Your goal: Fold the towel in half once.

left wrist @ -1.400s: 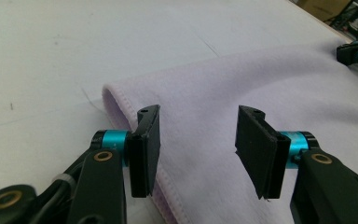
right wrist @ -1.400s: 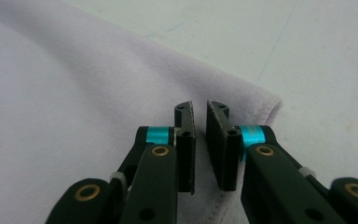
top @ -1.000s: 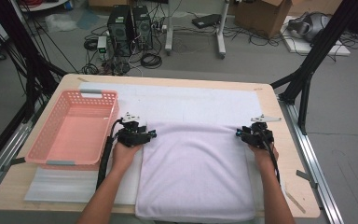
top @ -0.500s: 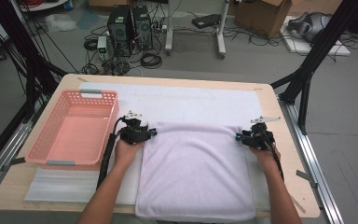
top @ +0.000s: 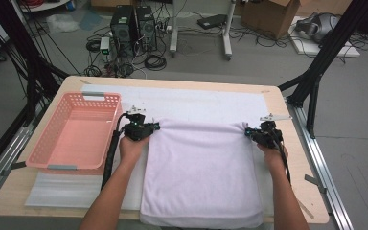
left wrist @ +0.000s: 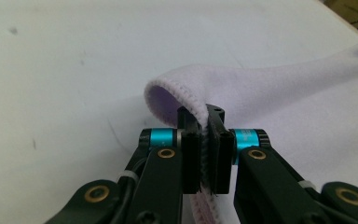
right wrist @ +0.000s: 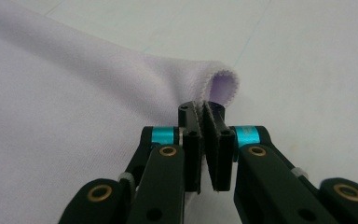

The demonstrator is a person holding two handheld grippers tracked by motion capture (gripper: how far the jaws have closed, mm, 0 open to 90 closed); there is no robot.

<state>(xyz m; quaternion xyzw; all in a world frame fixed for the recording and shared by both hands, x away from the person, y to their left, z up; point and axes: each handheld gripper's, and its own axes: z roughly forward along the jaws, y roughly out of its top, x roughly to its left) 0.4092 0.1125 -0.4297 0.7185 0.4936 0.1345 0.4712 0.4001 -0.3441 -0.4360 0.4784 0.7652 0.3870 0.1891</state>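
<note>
I am pinching the towel (top: 202,172) with both tools, each at one far corner. My left tool (top: 145,128) has just been closing its jaws, and now the pads are clamping the stitched hem of the left corner (left wrist: 182,93), which is curling up off the surface (top: 182,86). My right tool (top: 251,134) has likewise just been closing, and it is gripping the right corner (right wrist: 221,84), whose edge is folding over above the jaws. A second ago both tools were sitting open at those corners and the far edge was lying flat; now that edge is bunching slightly and lifting between my hands. The rest of the towel is lying spread on the white mat (top: 196,103), reaching the near edge of the surface. The pink basket (top: 76,132) is sitting just beside my left hand (top: 133,148), unchanged.
</note>
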